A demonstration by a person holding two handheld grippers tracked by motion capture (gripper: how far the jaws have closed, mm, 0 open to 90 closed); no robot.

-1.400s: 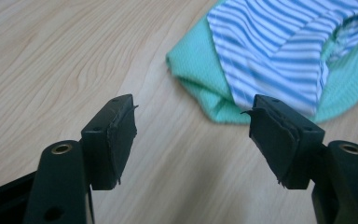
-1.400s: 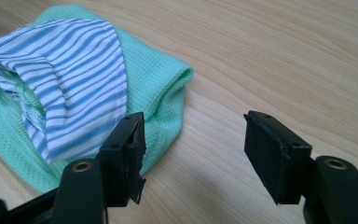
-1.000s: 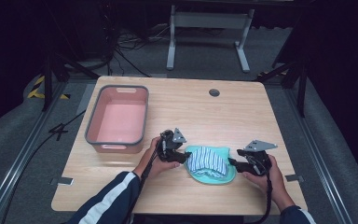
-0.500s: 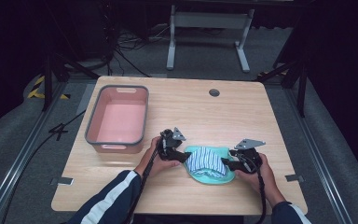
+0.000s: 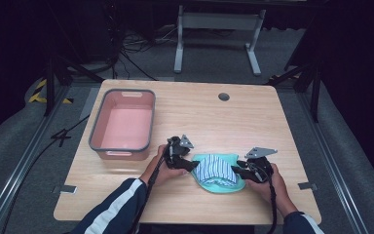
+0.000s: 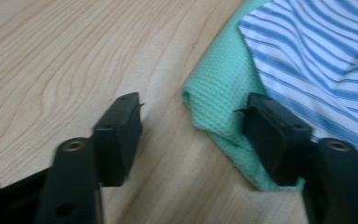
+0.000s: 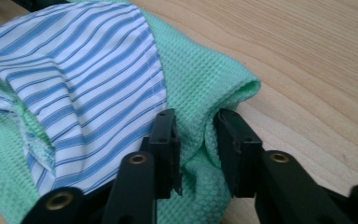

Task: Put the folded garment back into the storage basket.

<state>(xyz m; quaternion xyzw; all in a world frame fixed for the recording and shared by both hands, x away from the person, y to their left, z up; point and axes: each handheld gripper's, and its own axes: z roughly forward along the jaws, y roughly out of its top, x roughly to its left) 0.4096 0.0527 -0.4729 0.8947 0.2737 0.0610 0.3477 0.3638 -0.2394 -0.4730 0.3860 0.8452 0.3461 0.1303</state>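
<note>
- Your pink bin (image 5: 123,125) sits at desk (image 5: 253,117) left, nothing inside.
- Green cloth (image 5: 217,184) with striped cloth (image 5: 216,168) on top lies between your grippers.
- Left gripper (image 6: 191,128): jaws wide, straddling green edge.
- Right gripper (image 7: 195,140): jaws pinching a green fold.

Light wood worktop (image 5: 253,122) with round grommet hole (image 5: 224,96); dark grey carpet floor (image 5: 24,146); grey metal stand (image 5: 219,29) behind; cables (image 5: 126,44) on floor; black surroundings.

Left hand-held gripper (image 6: 189,126) gapes wide; right hand-held gripper (image 7: 196,144) narrowed.
</note>
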